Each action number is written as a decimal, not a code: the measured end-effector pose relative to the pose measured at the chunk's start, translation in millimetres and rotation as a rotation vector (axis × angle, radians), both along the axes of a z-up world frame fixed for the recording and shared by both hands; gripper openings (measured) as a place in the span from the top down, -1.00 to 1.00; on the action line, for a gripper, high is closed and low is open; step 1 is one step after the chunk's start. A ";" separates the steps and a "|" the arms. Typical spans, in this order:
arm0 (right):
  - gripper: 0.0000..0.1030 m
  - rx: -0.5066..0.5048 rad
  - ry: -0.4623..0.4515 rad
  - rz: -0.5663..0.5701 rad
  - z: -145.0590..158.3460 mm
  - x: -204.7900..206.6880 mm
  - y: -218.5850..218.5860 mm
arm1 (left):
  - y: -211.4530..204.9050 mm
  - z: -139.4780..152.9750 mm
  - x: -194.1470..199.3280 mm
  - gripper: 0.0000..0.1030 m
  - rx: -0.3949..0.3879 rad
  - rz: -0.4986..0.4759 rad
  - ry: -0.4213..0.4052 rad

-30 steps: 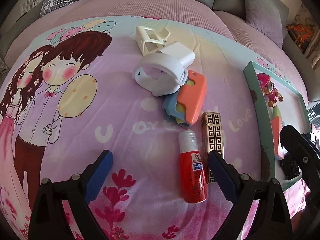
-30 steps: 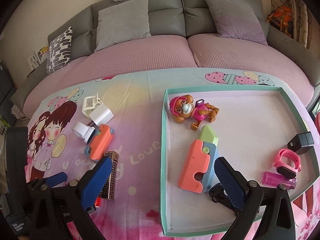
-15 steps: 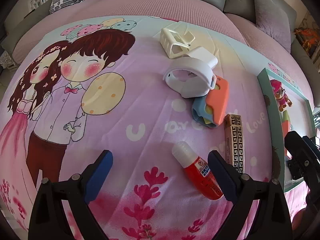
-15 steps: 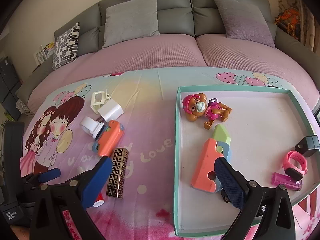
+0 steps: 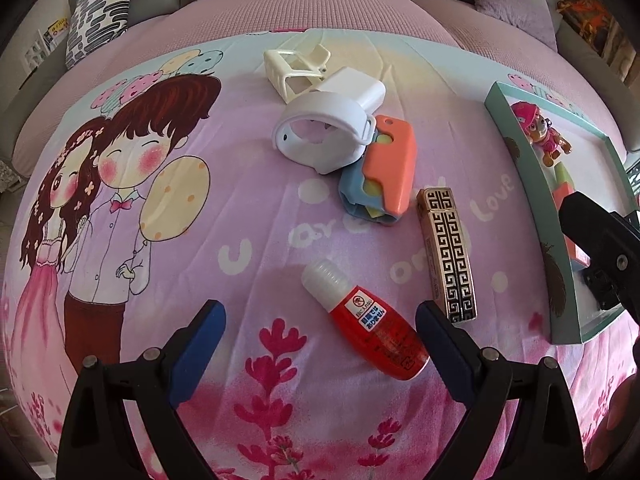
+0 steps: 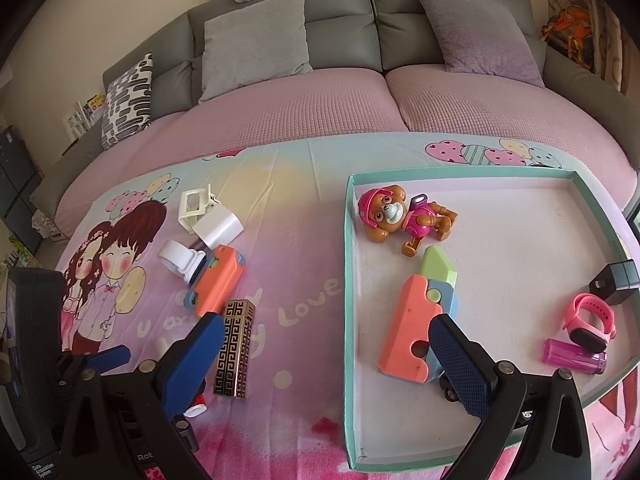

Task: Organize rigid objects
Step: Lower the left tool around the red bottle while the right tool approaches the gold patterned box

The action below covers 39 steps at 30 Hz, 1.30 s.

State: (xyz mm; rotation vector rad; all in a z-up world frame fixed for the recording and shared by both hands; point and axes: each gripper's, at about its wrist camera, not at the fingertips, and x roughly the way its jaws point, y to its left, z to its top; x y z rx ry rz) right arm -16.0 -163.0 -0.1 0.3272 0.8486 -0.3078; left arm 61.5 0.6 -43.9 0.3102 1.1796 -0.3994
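A red bottle with a white cap (image 5: 368,321) lies on the cartoon bedsheet just in front of my open, empty left gripper (image 5: 320,332), close to its right finger. Beyond it lie a gold patterned lighter (image 5: 446,252), an orange and blue toy (image 5: 384,172), a white band (image 5: 324,136), a white block (image 5: 354,86) and a cream clip (image 5: 296,66). My right gripper (image 6: 320,356) is open and empty above the near left edge of the teal tray (image 6: 348,280). The tray holds a toy dog (image 6: 400,216), a second orange toy (image 6: 416,320), a pink watch (image 6: 590,320), a purple tube (image 6: 572,354) and a black cube (image 6: 616,282).
A grey sofa with cushions (image 6: 256,40) runs along the back behind the pink mattress (image 6: 320,108). A patterned pillow (image 6: 128,100) lies at the left. The left gripper's body (image 6: 36,360) shows at the lower left of the right wrist view.
My left gripper swung left, then drew back toward the red bottle, which now lies slanted close in front. My right gripper shifted slightly left over the tray edge. Both stayed open.
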 end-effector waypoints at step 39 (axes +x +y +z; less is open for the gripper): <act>-0.52 -0.030 0.130 0.187 -45.1 36.6 59.3 | 50.8 -14.4 42.5 -0.86 -0.107 0.302 -0.040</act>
